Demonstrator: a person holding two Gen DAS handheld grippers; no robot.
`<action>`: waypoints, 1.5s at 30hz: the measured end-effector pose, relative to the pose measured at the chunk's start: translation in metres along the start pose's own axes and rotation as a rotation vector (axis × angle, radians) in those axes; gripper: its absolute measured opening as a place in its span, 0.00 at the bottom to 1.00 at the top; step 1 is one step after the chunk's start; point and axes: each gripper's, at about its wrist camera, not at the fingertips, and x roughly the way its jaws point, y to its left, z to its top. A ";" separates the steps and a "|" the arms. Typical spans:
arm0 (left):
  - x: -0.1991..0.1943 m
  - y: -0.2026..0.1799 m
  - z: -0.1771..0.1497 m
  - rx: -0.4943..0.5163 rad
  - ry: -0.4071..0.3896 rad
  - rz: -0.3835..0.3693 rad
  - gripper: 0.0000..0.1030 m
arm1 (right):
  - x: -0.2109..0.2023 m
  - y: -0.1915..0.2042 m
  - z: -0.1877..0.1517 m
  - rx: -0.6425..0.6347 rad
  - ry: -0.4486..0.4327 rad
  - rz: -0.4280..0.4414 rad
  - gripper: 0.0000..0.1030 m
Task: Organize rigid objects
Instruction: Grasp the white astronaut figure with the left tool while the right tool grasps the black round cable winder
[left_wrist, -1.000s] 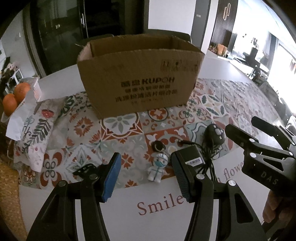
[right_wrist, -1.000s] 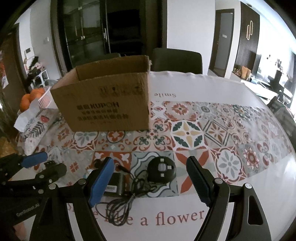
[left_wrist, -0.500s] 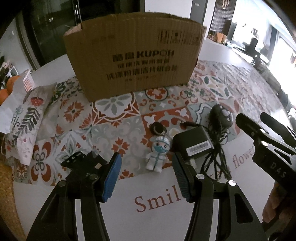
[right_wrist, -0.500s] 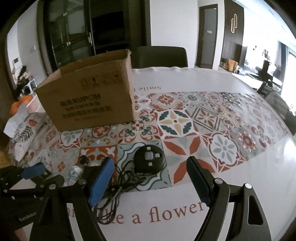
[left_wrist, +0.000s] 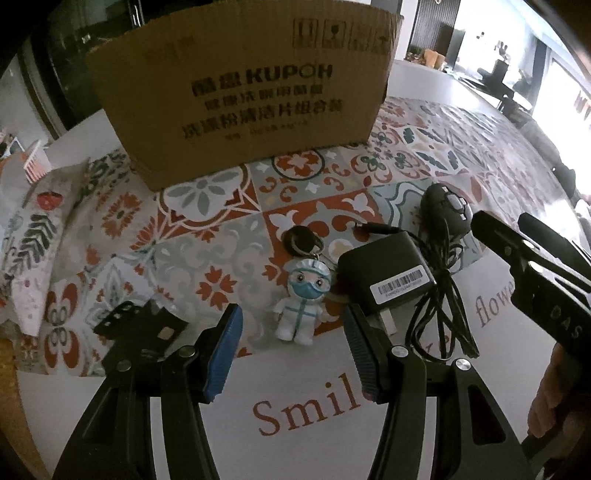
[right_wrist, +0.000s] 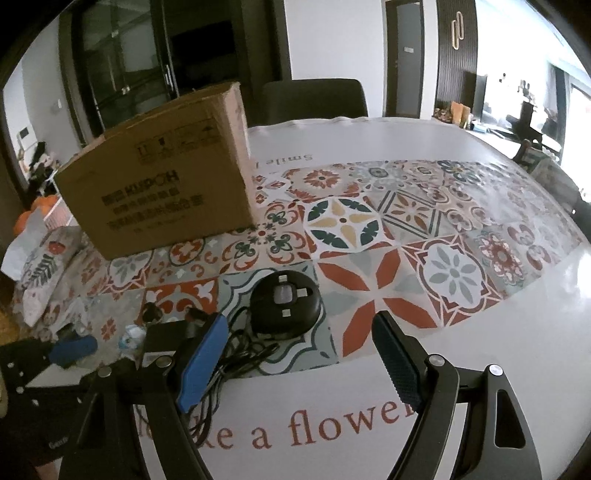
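Figurine keychain: a small white doll in a blue mask (left_wrist: 301, 304) lies on its back at lower centre of the left wrist view, its dark fob (left_wrist: 301, 239) just above it, on the patterned table (right_wrist: 454, 221).
Left gripper: the left gripper (left_wrist: 291, 352) hangs released just in front of the figurine, blue pads either side and touching nothing.
Round device: a black puck with pale buttons (right_wrist: 285, 307) sits at centre of the right wrist view, ahead of the right gripper (right_wrist: 299, 363), whose jaws stand apart and empty.
Adapter and cable: a black power brick with a barcode label (left_wrist: 386, 273) lies right of the figurine and looks to be touching it; its loose cord (left_wrist: 445, 295) trails toward the puck.
Step in hand, as judged: each gripper appears lined up for a pick, left on the figurine, right on the puck.
Doing it well: lower the left pads astride the doll's body, clear of the brick; bring the right jaws across the puck's width, clear of the cord, so the cable does not drag.
Cardboard box: the printed carton (left_wrist: 243, 88) stands upright at top of frame, well behind the items; its inside cannot be seen from either view.
Left edge: a leaf-print cloth (left_wrist: 29, 236) and oranges (right_wrist: 40, 206) lie beside the box.
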 end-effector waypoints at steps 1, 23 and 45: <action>0.001 0.001 -0.001 0.001 -0.001 -0.008 0.54 | 0.001 0.000 0.000 0.000 0.002 -0.005 0.79; 0.024 0.002 0.016 -0.001 -0.016 0.003 0.46 | 0.044 -0.006 0.006 0.041 0.063 0.030 0.79; 0.026 0.011 0.019 -0.044 -0.079 0.009 0.26 | 0.062 -0.001 0.010 0.027 0.093 0.045 0.55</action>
